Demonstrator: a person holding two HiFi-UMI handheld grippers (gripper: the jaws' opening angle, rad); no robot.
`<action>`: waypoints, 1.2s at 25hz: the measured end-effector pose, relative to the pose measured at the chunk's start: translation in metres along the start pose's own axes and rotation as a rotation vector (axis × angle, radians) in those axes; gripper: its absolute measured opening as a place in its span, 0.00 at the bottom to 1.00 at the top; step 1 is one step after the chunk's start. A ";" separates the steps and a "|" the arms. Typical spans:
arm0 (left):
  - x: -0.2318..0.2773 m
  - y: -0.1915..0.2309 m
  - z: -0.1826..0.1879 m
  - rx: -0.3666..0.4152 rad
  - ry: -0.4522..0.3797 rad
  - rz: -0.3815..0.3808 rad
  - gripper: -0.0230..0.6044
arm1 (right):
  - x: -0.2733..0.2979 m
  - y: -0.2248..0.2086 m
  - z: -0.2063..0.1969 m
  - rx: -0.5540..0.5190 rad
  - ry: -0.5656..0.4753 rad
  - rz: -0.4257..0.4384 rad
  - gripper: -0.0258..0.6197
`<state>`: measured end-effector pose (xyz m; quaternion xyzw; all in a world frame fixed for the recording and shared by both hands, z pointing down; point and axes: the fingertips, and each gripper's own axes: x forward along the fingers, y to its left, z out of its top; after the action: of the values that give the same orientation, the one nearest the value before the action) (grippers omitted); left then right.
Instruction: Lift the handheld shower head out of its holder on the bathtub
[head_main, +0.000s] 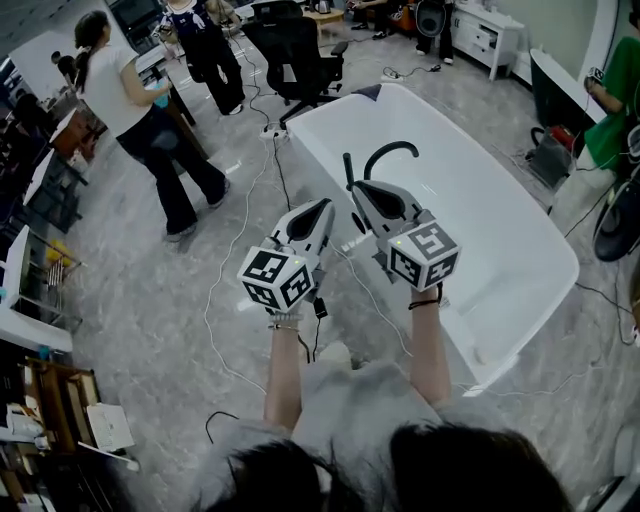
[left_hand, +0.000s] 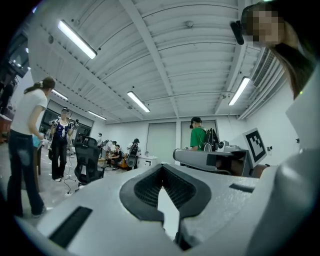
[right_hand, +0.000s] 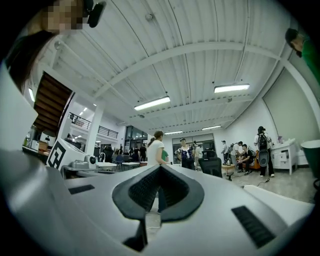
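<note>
The white bathtub (head_main: 556, 243) lies at the right of the head view. On its near-left rim a thin black handheld shower head (head_main: 347, 168) stands upright in its holder, next to a curved black spout (head_main: 390, 150). My right gripper (head_main: 356, 189) hovers just on the near side of the shower handle, jaws shut with nothing between them. My left gripper (head_main: 324, 206) is held beside it over the floor, outside the tub, also shut and holding nothing. Both gripper views look level across the room, so the left gripper (left_hand: 162, 168) and the right gripper (right_hand: 160, 168) show closed tips and neither tub nor shower head.
A person in a white top (head_main: 140, 110) stands on the floor to the left. A black office chair (head_main: 295, 55) is behind the tub. Cables (head_main: 275, 170) trail over the floor by the tub's rim. Someone in green (head_main: 620, 90) stands at the far right. Shelves (head_main: 40, 400) line the left edge.
</note>
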<state>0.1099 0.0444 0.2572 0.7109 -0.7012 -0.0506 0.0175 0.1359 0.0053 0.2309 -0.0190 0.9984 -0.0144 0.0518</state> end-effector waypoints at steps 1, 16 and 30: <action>-0.003 0.002 -0.001 -0.004 0.004 0.007 0.04 | 0.000 0.001 -0.001 0.011 -0.002 0.000 0.04; 0.009 0.071 -0.015 -0.041 0.038 -0.002 0.04 | 0.062 -0.020 -0.027 0.055 0.028 -0.029 0.04; 0.055 0.160 -0.019 -0.059 0.097 -0.152 0.04 | 0.140 -0.052 -0.056 0.080 0.057 -0.171 0.04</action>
<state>-0.0471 -0.0138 0.2893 0.7629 -0.6417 -0.0379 0.0684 -0.0073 -0.0512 0.2734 -0.1017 0.9928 -0.0591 0.0228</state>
